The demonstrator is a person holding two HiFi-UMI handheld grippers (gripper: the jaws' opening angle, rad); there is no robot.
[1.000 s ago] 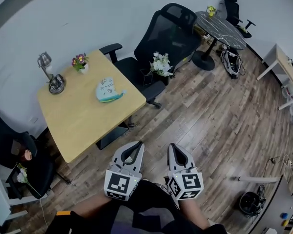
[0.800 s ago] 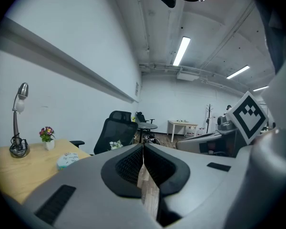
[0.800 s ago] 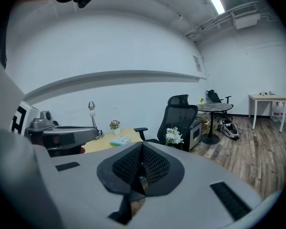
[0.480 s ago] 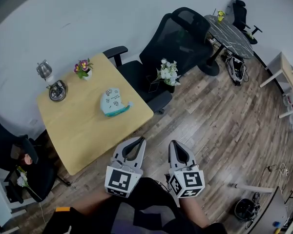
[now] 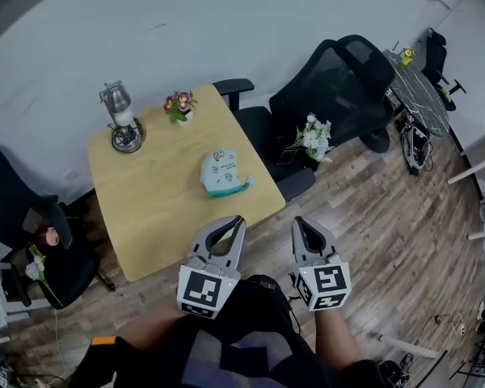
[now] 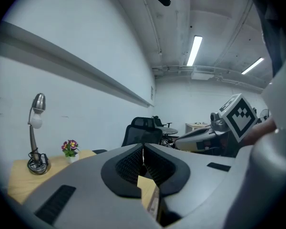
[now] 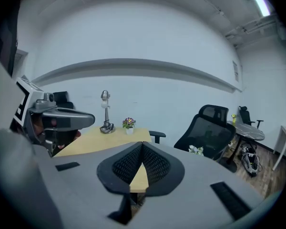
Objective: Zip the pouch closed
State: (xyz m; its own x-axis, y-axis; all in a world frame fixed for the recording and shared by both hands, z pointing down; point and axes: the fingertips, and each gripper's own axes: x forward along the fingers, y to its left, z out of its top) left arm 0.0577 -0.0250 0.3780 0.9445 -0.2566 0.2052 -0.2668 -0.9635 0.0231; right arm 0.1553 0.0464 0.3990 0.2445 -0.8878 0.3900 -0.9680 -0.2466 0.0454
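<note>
A small pale teal pouch [image 5: 221, 173] with printed figures lies near the middle of the wooden table [image 5: 149, 217], its teal edge towards me. My left gripper [image 5: 236, 221] is at the table's near edge, its jaws shut and empty. To its right, off the table's corner and over the floor, my right gripper [image 5: 301, 223] is also shut with nothing in it. Both point towards the table, well short of the pouch. In the left gripper view the left gripper [image 6: 143, 148] has its tips closed; the pouch is hidden there. The right gripper [image 7: 142, 145] shows tips closed.
A silver desk lamp [image 5: 121, 118] and a small pot of purple flowers [image 5: 179, 106] stand at the table's far side. A black office chair [image 5: 335, 95] with white flowers [image 5: 313, 139] on its seat is right of the table. Another black chair [image 5: 24, 241] is at the left.
The table and pouch have come closer and shifted right in the head view. Both grippers have advanced to the table's near edge, still shut.
</note>
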